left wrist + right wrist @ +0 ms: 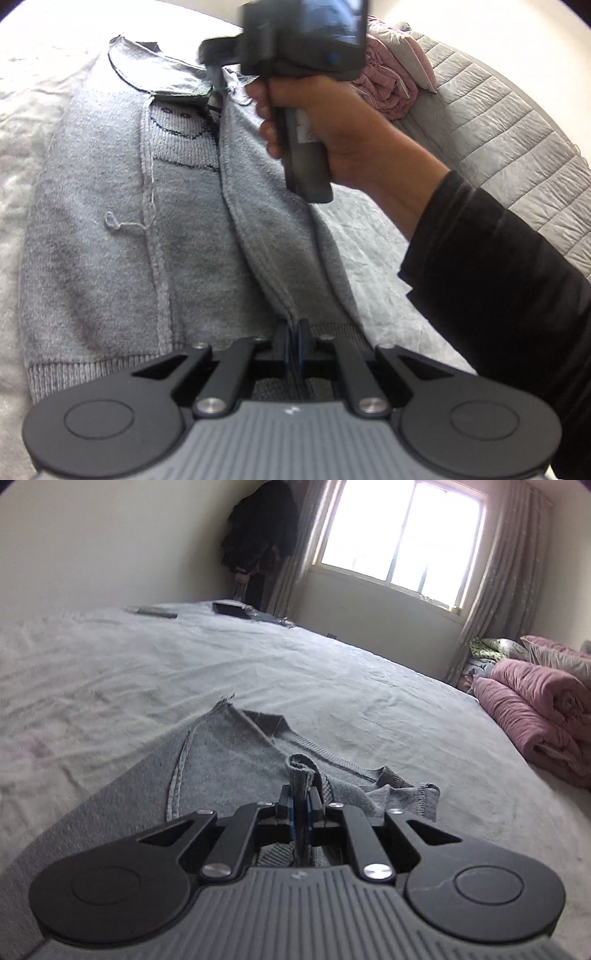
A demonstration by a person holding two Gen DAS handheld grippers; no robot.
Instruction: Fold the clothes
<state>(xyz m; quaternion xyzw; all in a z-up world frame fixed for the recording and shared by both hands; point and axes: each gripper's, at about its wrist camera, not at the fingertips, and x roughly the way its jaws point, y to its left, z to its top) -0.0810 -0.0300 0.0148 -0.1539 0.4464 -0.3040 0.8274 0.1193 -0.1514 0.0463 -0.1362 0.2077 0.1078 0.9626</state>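
1. Grey knit sweater point(110, 229) lies spread flat on the bed point(22, 110), ribbed hem nearest.
2. A dark smiling face pattern shows near its collar.
3. Its right side is folded over the middle.

Each claw unit has a grey ribbed housing plate fronted by two black round discs, one at each side, each disc bearing a raised inner ring. Four black link bars run forward from silver round-head screws to a pair of narrow black fingers lined with blue pads. The left claw point(294, 326) carries a small white mark at the centre of its housing; the right claw point(300, 794) has the same. Seen from the left wrist, the right unit has a dark pistol-type handle with a white label, and a glossy dark-screened device mounted on top. The right hand point(325, 122) emerges from a black long sleeve point(509, 280).
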